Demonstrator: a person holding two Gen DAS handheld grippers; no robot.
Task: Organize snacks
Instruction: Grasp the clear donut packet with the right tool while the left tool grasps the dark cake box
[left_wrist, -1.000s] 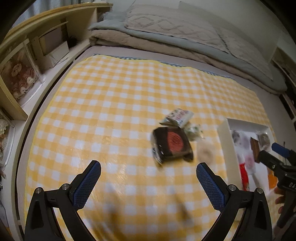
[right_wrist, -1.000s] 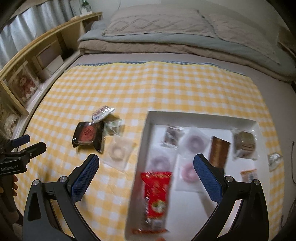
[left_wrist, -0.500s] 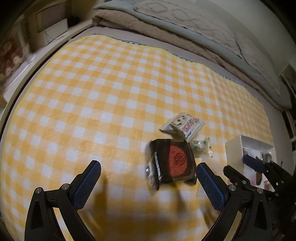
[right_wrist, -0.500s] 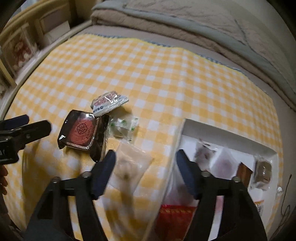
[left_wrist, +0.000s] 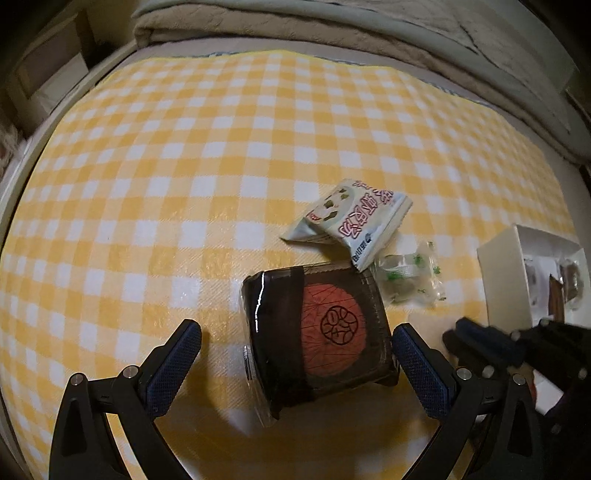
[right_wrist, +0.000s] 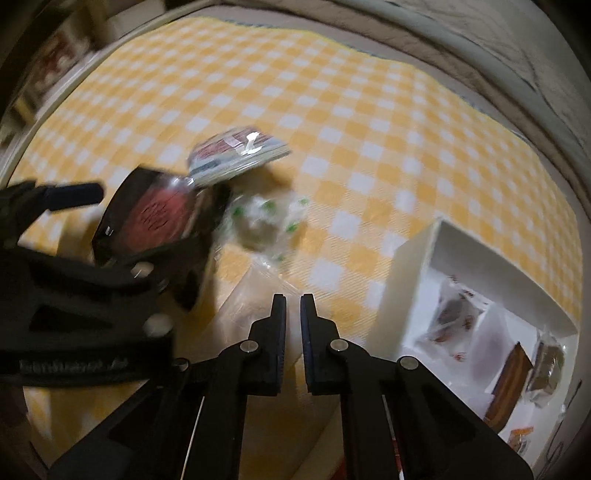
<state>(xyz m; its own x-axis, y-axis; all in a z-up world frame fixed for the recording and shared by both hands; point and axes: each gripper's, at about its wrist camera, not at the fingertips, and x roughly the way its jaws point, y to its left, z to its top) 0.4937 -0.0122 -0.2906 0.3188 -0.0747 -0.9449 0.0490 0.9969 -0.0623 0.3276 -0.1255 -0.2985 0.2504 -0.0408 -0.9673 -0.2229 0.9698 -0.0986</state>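
A dark brown snack pack with a red round label (left_wrist: 325, 328) lies on the yellow checked cloth, between the fingers of my open left gripper (left_wrist: 295, 354), which straddles it. A white printed packet (left_wrist: 351, 218) and a clear green-dotted wrapper (left_wrist: 406, 275) lie just beyond it. My right gripper (right_wrist: 293, 306) has its jaws nearly together over a clear bag with a pale ring snack (right_wrist: 251, 295); I cannot tell if it pinches the bag. The brown pack (right_wrist: 159, 214), white packet (right_wrist: 236, 151) and green-dotted wrapper (right_wrist: 266, 221) also show in the right wrist view.
A white box (right_wrist: 413, 273) with several wrapped snacks stands at the right, also in the left wrist view (left_wrist: 498, 273). Folded bedding (left_wrist: 332, 33) lies beyond the cloth. Shelves (left_wrist: 44, 74) run along the left.
Both grippers moved forward and down toward the loose snacks. The left one now straddles the brown pack. The right gripper's jaws closed from wide open to nearly together over the clear bag.
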